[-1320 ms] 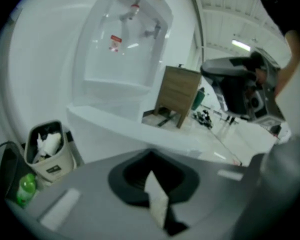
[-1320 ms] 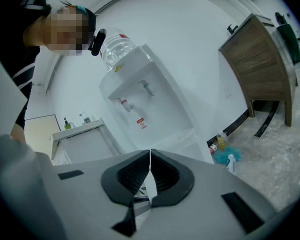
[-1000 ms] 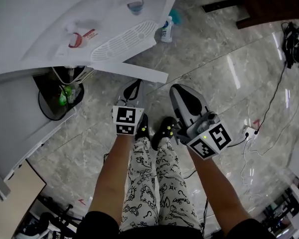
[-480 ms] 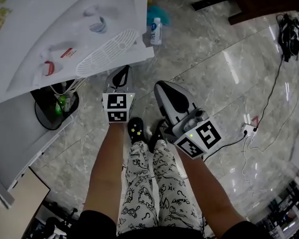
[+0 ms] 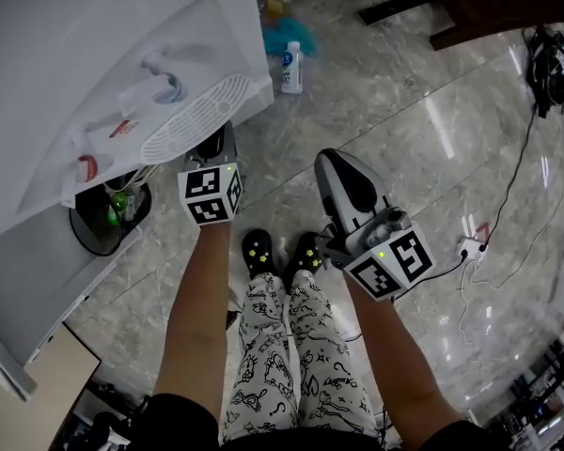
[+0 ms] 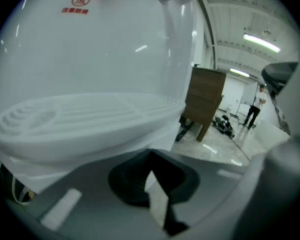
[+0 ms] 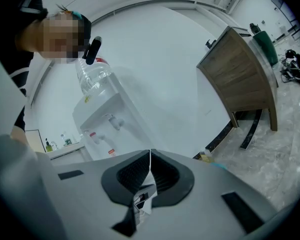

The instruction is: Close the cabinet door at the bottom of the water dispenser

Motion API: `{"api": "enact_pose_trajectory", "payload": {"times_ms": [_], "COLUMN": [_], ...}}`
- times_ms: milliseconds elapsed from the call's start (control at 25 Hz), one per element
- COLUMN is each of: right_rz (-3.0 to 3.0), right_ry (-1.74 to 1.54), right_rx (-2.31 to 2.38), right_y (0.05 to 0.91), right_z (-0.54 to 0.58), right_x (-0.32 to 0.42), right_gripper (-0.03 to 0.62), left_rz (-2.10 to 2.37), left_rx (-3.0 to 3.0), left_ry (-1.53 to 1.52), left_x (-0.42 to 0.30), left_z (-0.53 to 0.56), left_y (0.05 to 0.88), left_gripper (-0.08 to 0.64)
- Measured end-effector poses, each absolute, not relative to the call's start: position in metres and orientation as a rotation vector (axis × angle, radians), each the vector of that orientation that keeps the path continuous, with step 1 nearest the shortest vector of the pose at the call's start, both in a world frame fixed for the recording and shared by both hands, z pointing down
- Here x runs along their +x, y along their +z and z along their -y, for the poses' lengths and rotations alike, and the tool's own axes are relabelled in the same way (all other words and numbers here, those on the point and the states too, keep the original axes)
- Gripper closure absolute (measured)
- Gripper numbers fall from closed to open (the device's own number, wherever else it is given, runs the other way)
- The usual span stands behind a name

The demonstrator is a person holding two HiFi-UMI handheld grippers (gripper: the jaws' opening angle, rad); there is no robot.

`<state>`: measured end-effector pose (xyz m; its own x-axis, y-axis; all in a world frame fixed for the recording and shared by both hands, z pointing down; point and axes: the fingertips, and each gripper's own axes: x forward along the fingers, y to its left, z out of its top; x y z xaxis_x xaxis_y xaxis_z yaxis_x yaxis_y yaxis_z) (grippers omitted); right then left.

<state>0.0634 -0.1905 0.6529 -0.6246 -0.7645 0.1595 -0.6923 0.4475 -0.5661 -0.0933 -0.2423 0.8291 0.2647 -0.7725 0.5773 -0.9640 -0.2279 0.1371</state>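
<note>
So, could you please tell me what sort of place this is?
Likely an office or lab hall: a water dispenser, a polished stone floor and a wooden cabinet.

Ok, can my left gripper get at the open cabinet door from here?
Probably yes. The left gripper hangs just under the drip tray, close to the open cabinet door on its left, and nothing visibly blocks the way; it would need to swing left.

Marble floor (image 5: 395, 101): white bottle (image 5: 289, 69), perhaps teal cloth (image 5: 293, 38), cable tangle (image 5: 551, 64).
</note>
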Motion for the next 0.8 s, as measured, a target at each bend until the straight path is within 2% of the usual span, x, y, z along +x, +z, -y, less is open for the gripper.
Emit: {"api": "enact_pose_trajectory", "payload": {"times_ms": [400, 600, 800], "right_rz": [-2.630, -2.696, -2.744], "right_ry": [-0.856, -0.830, -0.792], "right_rx": [-1.288, -1.194, -1.090], "right_y": [0.628, 0.576, 0.489], "right_z": [0.192, 0.151, 0.114], "right_x": [0.066, 0.057, 0.043], "right_gripper": [0.575, 0.575, 0.575], "left_rz": [1.429, 1.306, 1.412], "left_rx": [2.215, 2.402, 2.345], "left_ry": [0.531, 0.467, 0.320], "left_x": [-0.065, -0.041, -0.066], "left_z": [0.205, 0.139, 0.103], "left_y": [0.787, 0.680, 0.540], "left_gripper": [0.563, 0.563, 0.563]}}
